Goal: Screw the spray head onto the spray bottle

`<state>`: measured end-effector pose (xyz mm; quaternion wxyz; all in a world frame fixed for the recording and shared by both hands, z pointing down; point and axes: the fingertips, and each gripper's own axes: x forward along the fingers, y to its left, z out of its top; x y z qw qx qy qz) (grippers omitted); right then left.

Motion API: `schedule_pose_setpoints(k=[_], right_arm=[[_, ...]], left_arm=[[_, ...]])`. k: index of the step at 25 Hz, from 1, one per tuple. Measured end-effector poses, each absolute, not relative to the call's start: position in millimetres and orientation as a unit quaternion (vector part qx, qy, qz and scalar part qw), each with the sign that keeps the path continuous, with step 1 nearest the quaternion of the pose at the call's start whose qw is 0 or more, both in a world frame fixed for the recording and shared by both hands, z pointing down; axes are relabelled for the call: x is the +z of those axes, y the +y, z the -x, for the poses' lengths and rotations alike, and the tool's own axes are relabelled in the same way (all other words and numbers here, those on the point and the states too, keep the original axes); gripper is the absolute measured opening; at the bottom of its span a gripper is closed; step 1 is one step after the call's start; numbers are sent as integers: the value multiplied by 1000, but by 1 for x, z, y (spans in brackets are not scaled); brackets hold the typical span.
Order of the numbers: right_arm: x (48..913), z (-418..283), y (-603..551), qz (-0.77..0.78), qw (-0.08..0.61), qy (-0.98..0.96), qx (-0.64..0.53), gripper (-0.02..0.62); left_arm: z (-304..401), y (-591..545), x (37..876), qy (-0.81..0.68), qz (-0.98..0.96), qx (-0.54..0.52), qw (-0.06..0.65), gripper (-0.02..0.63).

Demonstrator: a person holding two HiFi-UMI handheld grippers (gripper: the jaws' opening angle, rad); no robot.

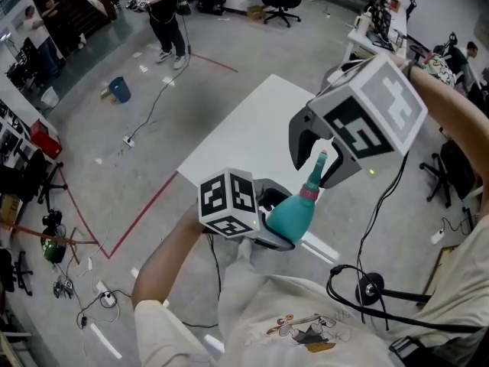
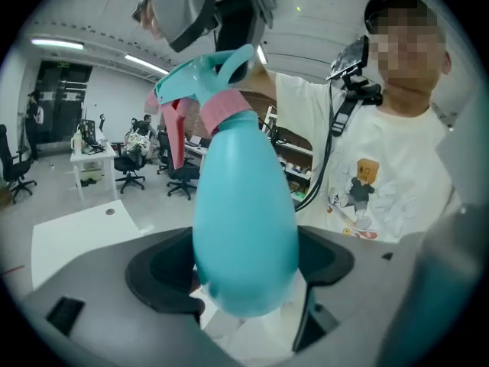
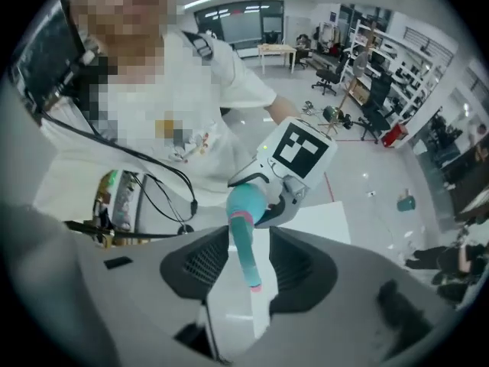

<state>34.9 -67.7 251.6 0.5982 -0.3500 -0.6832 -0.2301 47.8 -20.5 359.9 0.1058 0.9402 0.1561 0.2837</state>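
We see a white table (image 1: 244, 128) on a grey floor (image 1: 252, 60) marked with red tape (image 1: 145, 214). A blue bucket (image 1: 119, 89) stands well apart from the table. Farther back are a standing person (image 1: 164, 14) and a black office chair (image 1: 279, 2).

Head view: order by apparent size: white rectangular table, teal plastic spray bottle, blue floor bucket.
1. white rectangular table
2. teal plastic spray bottle
3. blue floor bucket
The bottle is nearest the camera, which inflates it.
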Motion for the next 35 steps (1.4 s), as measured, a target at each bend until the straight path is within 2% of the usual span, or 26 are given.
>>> schedule_pose_setpoints(k=[7,17,22,31,35], right_arm=[[240,-34,-47,391,529,-747,-96,147],[244,-29,-41,421,477,-770,-39,135],[248,-30,-46,412,491,-765,-63,132],[272,-31,-68,368,556,-721,-187,132],[287,-40,-73,359,596,-679,-235,132]], left_arm=[[-50,-12,340,170,-949,253,86,400],[-49,-13,326,179,-951,236,84,400],[-51,-15,329,186,-948,232,115,400],[-51,-27,345,177,-931,240,211,400],[-53,-30,357,165,-922,269,225,400]])
